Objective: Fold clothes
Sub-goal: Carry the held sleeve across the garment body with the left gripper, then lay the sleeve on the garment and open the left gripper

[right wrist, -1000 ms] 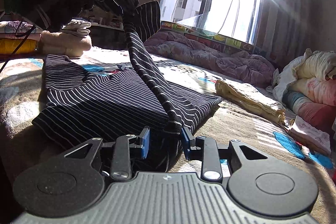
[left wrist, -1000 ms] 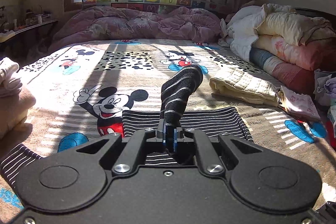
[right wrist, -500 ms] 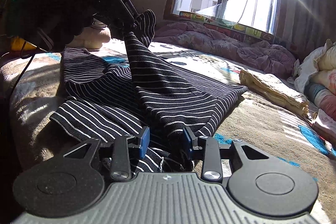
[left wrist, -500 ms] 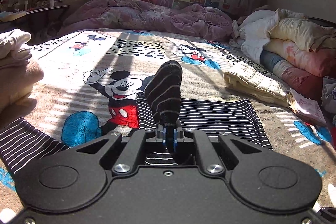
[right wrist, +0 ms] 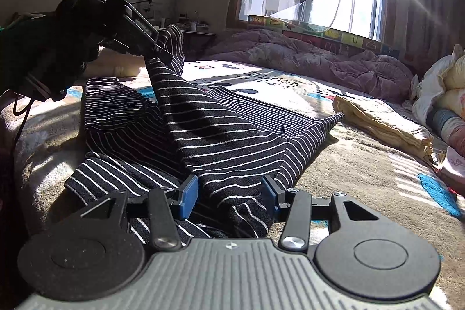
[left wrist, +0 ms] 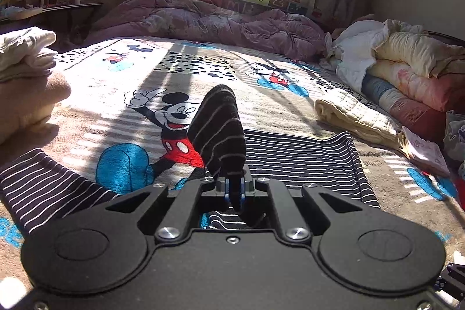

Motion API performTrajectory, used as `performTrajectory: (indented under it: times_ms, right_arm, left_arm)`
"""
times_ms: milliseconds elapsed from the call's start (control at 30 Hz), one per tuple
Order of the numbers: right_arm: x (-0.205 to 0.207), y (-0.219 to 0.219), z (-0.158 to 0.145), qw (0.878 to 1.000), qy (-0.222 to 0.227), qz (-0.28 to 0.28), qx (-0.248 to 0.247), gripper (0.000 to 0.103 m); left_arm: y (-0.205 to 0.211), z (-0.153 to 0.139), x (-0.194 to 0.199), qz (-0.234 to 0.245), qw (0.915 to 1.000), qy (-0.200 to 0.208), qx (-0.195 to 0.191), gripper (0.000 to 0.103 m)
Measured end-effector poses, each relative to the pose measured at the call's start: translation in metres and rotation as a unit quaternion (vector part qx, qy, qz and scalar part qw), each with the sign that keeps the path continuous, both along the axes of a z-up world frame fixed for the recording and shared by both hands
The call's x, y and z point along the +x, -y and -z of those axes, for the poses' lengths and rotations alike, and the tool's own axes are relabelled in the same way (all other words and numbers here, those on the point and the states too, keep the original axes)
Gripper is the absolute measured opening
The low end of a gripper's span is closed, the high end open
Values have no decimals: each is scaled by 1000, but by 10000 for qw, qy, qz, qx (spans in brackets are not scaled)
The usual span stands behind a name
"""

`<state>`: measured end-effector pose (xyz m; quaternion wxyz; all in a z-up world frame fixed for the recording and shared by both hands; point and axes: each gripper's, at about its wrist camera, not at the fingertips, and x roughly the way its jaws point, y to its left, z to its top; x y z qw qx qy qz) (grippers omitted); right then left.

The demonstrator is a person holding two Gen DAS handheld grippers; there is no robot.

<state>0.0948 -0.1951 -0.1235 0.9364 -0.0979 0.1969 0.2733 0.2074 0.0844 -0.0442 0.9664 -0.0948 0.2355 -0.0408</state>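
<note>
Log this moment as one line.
task: fold clothes | left gripper: shut on striped garment, edge lifted | right gripper: opening, garment between fingers | surface: cartoon blanket

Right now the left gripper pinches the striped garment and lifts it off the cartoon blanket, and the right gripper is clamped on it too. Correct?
Not quite. The right gripper is opening: the striped garment lies loose between its pads, per the right wrist view. The left gripper does pinch it.

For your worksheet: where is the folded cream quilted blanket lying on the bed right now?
In the left wrist view the folded cream blanket lies on the right of the bed, just beyond the striped garment and in front of the stacked bedding along the wall.
</note>
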Motion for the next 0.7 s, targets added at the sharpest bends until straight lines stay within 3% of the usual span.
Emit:
performTrajectory:
  times_ms: [167,267,333,467,600,700]
  right_arm:
    - [10,6,6,9986,-494,-94,134,41]
    - [13,11,7,9980,-598,-99,204,38]
    - [12,12,8,9979,-610,-126,170,36]
    - [15,16,5,9972,-685,-189,232,34]
    - [15,17,3,9971,-684,-271,217,34]
    - [17,20,0,9963,-734,-360,251,34]
  left_arm:
    - [-11,10,0,-279,9992,258,-117,7]
    - [-31,39,19,-810,9937,-589,-497,7]
    - [-42,56,18,-1002,9886,-799,-795,7]
    - [-51,62,6,-1192,9859,-741,-910,10]
    - [-44,41,-4,-1504,9869,-408,-409,10]
    - [-18,22,6,-1057,9940,-261,-143,11]
